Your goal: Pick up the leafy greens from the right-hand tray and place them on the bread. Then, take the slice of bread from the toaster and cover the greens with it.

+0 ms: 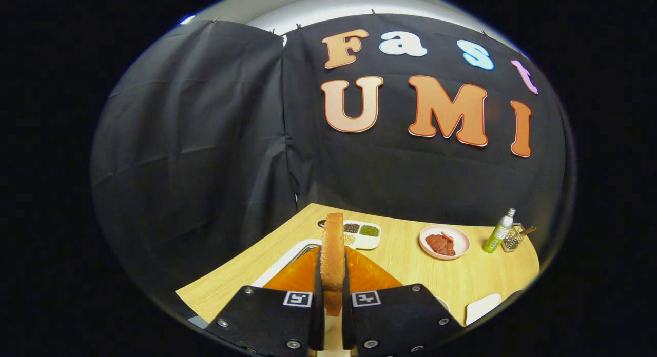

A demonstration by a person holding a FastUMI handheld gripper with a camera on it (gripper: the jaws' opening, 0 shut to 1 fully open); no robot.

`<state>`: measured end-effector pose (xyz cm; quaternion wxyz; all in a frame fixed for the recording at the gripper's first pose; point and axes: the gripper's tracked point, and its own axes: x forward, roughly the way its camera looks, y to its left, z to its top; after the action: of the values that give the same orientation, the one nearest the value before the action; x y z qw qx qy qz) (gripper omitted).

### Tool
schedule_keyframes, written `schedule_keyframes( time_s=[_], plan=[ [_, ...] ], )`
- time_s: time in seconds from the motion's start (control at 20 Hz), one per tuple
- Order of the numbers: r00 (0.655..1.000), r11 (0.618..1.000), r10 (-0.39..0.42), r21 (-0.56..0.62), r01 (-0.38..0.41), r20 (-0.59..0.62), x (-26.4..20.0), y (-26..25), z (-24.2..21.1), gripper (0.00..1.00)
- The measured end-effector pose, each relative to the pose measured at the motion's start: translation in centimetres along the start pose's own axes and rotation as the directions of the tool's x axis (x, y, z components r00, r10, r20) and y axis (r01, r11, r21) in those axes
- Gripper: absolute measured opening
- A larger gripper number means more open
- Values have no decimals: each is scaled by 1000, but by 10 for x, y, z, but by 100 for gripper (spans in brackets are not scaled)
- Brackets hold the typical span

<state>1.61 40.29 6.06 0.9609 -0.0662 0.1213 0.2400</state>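
Gripper view: bread slice (332, 254) upright, clamped between claw (332, 308) fingers.

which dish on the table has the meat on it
The round pink plate, beyond the hand-held gripper holding the bread slice. The white divided dish next to it holds small heaps of grains or seeds instead.

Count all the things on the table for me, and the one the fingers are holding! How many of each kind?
Bread slice, pinched upright between the gripper fingers: 1
Orange toaster under it: 1
White tray around the toaster: 1
Divided dish with small fillings: 1
Pink plate with red pieces: 1
Green bottle: 1
Wire holder beside the bottle: 1
White piece near the table's edge: 1
Total: 8
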Motion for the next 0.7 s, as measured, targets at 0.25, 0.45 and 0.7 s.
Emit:
schedule_keyframes(
  time_s=[0.25,0.45,0.7],
  plan=[
    [999,1000,-14,22,15,-34,-2,-25,-25,14],
    [998,999,-11,46,14,-64,-3,-41,-49,14],
    [994,999,-16,40,20,-108,-1,-56,-85,14]
  ],
)
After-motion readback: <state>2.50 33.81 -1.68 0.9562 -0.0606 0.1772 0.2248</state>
